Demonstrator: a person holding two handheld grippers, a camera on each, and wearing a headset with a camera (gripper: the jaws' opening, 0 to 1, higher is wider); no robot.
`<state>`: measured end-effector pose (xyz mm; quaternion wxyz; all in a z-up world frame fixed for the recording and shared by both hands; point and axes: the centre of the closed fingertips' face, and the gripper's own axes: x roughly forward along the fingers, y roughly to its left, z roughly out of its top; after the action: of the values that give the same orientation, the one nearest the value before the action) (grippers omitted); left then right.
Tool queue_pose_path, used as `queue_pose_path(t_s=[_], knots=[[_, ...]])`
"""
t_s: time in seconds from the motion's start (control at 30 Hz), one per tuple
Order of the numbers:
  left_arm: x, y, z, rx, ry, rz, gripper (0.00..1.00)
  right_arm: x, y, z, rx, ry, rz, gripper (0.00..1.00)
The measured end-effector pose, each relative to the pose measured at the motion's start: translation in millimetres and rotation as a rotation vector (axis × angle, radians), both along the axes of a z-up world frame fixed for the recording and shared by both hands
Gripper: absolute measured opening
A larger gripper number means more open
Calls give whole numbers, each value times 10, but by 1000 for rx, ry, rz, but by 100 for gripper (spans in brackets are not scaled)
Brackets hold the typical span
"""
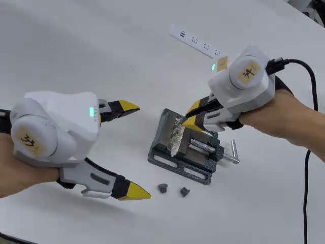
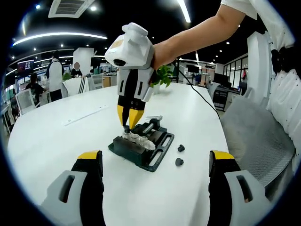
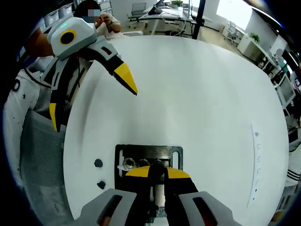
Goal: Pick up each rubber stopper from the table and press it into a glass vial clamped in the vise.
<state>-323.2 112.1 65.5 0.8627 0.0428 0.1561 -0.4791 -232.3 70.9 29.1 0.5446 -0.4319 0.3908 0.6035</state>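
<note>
A dark grey vise stands mid-table with clear glass vials clamped in its jaws. My right gripper hangs tip-down over the vials, shut on a dark rubber stopper just above a vial mouth. Two loose stoppers lie on the table in front of the vise. My left gripper is wide open to the left of the vise, holding nothing. The left gripper view has the right gripper over the vise and both loose stoppers.
A white power strip lies at the back of the white round table. A black cable trails from the right gripper. The vise's screw handle sticks out to the right. Chairs and people are beyond the table.
</note>
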Motion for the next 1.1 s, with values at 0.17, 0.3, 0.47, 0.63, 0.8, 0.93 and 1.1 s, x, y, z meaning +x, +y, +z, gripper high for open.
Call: queue_pose_path(t_s=[0.17, 0.3, 0.47, 0.63, 0.8, 0.93, 1.1], knots=[[2, -4, -9, -1, 4, 0, 93, 9, -3, -25, -10, -2, 6, 5], [-8, -16, -13, -2, 8, -3, 92, 4, 4, -22, -22, -2, 10, 5], [-13, -30, -23, -3, 9, -5, 92, 2, 5, -29, -48, -15, 17, 5], [1, -43, -18, -7, 8, -5, 92, -3, 6, -33, -62, -18, 21, 4], [17, -56, -16, -12, 9, -3, 92, 11, 16, -35, -74, -11, 14, 4], [24, -56, -20, -14, 9, -2, 92, 9, 20, -41, -85, -5, 15, 3], [22, -78, -18, -14, 10, -8, 92, 9, 4, -41, -83, 3, 15, 4]])
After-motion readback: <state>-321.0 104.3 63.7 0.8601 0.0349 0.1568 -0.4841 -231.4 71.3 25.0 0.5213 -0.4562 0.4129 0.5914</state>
